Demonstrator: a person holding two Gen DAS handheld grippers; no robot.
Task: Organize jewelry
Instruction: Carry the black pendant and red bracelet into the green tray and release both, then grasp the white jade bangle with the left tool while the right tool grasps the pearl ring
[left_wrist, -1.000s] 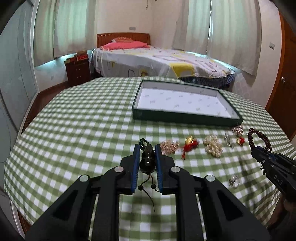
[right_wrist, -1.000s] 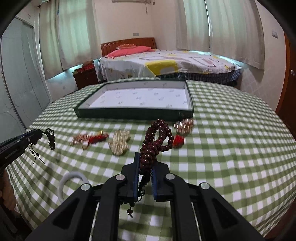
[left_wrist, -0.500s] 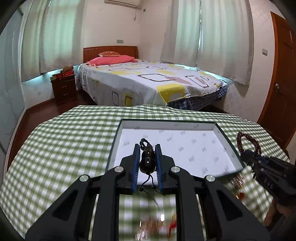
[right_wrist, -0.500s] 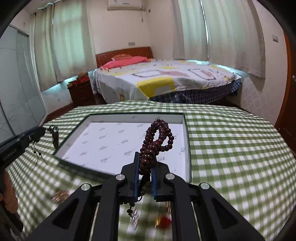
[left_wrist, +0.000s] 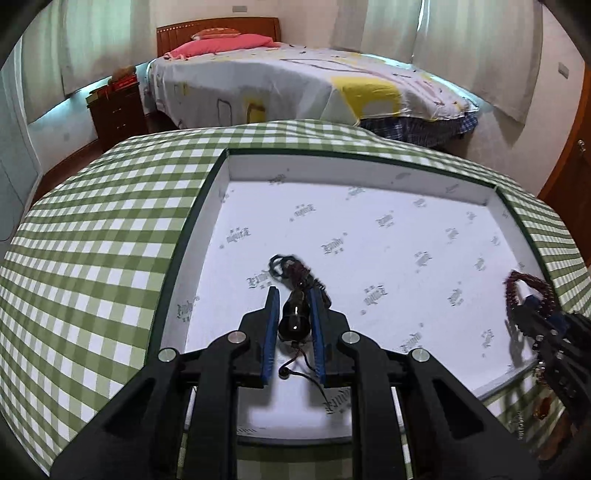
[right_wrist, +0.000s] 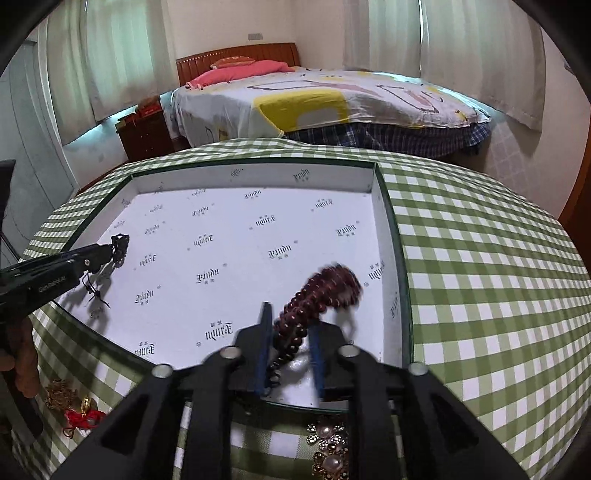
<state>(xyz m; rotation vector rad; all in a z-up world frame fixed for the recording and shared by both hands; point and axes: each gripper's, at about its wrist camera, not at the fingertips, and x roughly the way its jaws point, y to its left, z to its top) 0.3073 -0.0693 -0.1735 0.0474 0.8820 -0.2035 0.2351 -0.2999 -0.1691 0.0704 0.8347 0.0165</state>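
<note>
A shallow green tray with a white printed lining lies on the checked table; it also shows in the right wrist view. My left gripper is over the tray's near left part, jaws parted, with a black pendant on a cord loose between them. My right gripper is over the tray's near right part, jaws parted, with a dark red bead bracelet blurred between them. Each gripper shows in the other's view: the left gripper, the right gripper.
Loose jewelry lies on the green checked cloth in front of the tray: a pearl piece, a gold chain and a red tassel charm. A bed and a wooden nightstand stand beyond the table.
Both grippers moved forward from the jewelry row to over the tray and lowered. Both pairs of jaws have opened, and the pendant and bracelet hang loose between them.
</note>
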